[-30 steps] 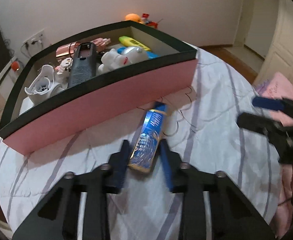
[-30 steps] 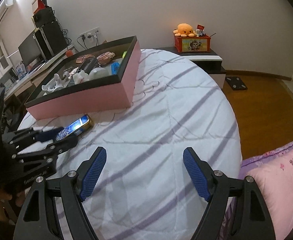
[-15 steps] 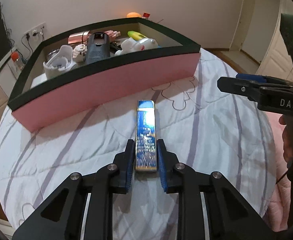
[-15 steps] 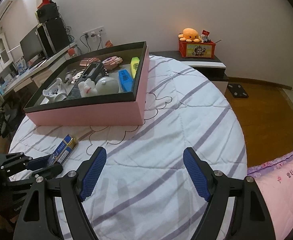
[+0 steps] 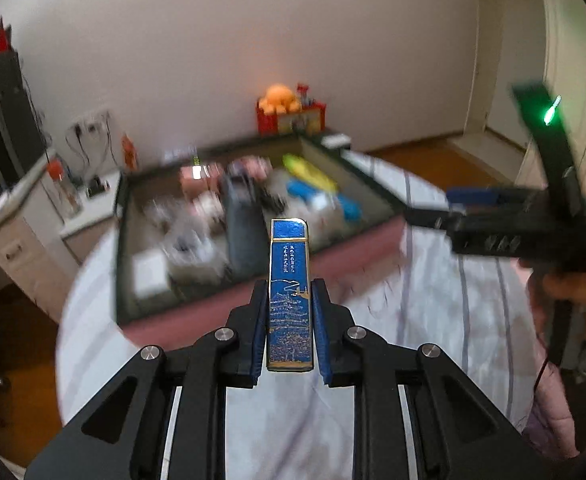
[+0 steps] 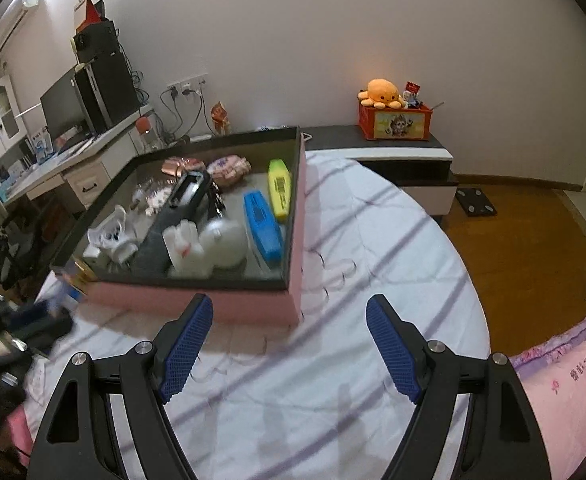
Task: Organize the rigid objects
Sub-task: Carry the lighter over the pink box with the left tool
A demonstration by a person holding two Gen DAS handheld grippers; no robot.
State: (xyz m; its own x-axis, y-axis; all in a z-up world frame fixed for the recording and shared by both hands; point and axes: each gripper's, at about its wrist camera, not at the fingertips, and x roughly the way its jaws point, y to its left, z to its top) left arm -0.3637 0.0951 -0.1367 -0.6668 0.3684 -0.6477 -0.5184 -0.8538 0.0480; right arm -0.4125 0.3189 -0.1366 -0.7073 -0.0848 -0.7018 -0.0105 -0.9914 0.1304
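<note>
A: Two views. What does the left wrist camera show?

B: The left gripper (image 5: pixel 289 300) has its jaws clenched on a slim blue and gold case (image 5: pixel 289 292), which sticks out forward between the blue pads, lifted above the striped bedsheet (image 5: pixel 433 292). Behind it, blurred, sits the pink box (image 5: pixel 357 256) with its jumble of objects. The right gripper (image 5: pixel 493 216) shows at the right edge, held by a hand (image 5: pixel 577 296).

A: And the right wrist camera?

B: The right gripper (image 6: pixel 289 344) hangs over the bedsheet (image 6: pixel 373 240) with jaws spread wide, nothing between them. The pink box (image 6: pixel 299 216) lies just ahead; inside are a blue stapler (image 6: pixel 263 224), a yellow highlighter (image 6: pixel 279 188), a white rabbit figure (image 6: pixel 205 244) and a black remote (image 6: pixel 187 192). The left gripper (image 6: pixel 37 320) is a blur at the left edge.
</note>
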